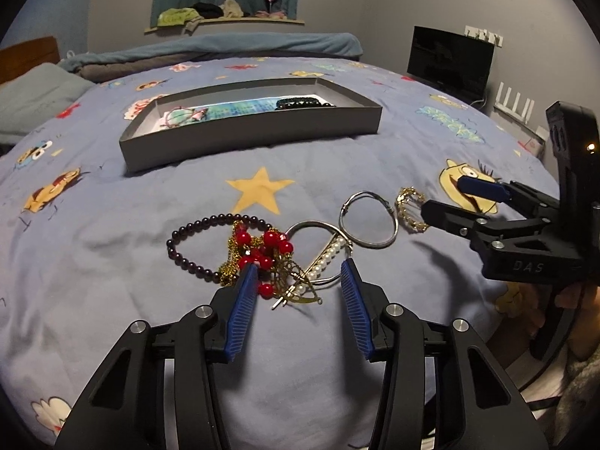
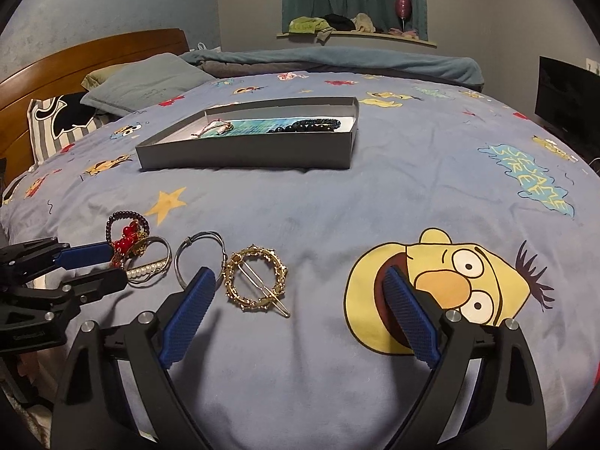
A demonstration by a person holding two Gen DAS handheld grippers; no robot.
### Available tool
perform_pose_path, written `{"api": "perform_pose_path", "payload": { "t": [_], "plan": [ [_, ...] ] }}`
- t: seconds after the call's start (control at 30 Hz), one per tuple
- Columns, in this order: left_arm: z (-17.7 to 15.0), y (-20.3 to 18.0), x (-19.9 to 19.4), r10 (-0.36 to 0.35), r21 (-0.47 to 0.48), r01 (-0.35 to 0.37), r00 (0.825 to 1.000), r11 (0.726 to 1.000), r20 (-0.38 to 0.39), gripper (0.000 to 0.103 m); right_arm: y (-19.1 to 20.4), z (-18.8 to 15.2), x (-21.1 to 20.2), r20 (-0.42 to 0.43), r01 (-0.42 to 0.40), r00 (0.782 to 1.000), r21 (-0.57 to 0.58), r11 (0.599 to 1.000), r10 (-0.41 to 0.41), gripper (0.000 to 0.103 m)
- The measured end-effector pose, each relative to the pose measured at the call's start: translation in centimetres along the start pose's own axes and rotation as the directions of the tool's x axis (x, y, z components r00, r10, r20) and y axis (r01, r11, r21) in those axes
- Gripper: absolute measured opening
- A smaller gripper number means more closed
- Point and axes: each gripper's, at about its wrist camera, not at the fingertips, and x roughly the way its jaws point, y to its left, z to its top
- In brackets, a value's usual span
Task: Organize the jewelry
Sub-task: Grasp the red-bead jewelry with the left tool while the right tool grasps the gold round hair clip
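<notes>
Far left on the bed (image 1: 300, 356): dark bead bracelet (image 1: 198, 251), overlapped at its right side by a knot of red beads and gold chain (image 1: 262, 251)

Next along, left gripper (image 1: 300, 281), jaws about half open around that knot, gripping nothing so far; left pad just beside the red beads, right pad beside the pearl bangle (image 1: 326, 258), which lies against the knot

Risk here: closing on the heap and lifting several tangled pieces at once, dragging the dark bracelet or the pearl bangle along, or snagging chain on the ribbed pads and dropping a piece short of the grey box (image 1: 247, 131) further up the bed

Further right, silver ring bangle (image 1: 369, 221), then gold round hair clip (image 2: 257, 281)

Right gripper (image 2: 298, 273), jaws wide and empty, clip just inside the left pad rather than centred; likely to pinch only the rim, tip the clip or push it into the soft cover
</notes>
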Motion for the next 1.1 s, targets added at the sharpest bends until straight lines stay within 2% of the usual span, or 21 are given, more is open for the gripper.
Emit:
{"api": "perform_pose_path", "payload": {
  "t": [0.1,0.43,0.5,0.63,0.77,0.8,0.97,1.1],
  "plan": [
    [0.1,0.2,0.1,0.012,0.001,-0.012,1.000,1.000,-0.006,0.033,-0.2,0.0,-0.1,0.004,-0.006,1.000,0.002,1.000,0.006,0.089],
    [-0.2,1.6,-1.0,0.047,-0.017,-0.047,0.999,0.999,0.007,0.032,0.6,-0.2,-0.1,0.000,-0.036,0.999,-0.040,0.999,0.036,0.079],
    [-0.4,1.5,-1.0,0.052,-0.005,-0.052,0.999,0.999,0.004,0.023,1.0,-0.2,0.0,-0.003,-0.040,0.999,-0.059,0.997,0.039,0.076],
    [-0.4,1.4,-0.9,0.044,0.005,-0.044,0.999,0.999,-0.003,0.019,1.8,-0.4,0.3,-0.019,-0.043,0.999,-0.088,0.995,0.042,0.070],
    [-0.4,1.5,-1.1,0.043,0.009,-0.043,0.999,0.999,0.005,0.008,2.0,-0.3,0.6,-0.022,-0.044,0.999,-0.094,0.995,0.042,0.068],
    [-0.4,1.4,-1.1,0.047,0.017,-0.047,0.999,0.999,0.005,0.005,2.0,-0.3,0.7,-0.023,-0.044,0.999,-0.094,0.995,0.042,0.066],
    [-0.4,1.3,-1.0,0.053,0.029,-0.053,0.999,0.998,0.009,0.002,2.1,-0.2,1.0,-0.025,-0.039,0.999,-0.096,0.995,0.037,0.059],
    [-0.4,1.4,-0.9,0.052,0.025,-0.052,0.999,0.998,0.014,0.002,2.5,-0.3,1.2,-0.030,-0.025,0.999,-0.114,0.993,0.022,0.048]
  ]
}}
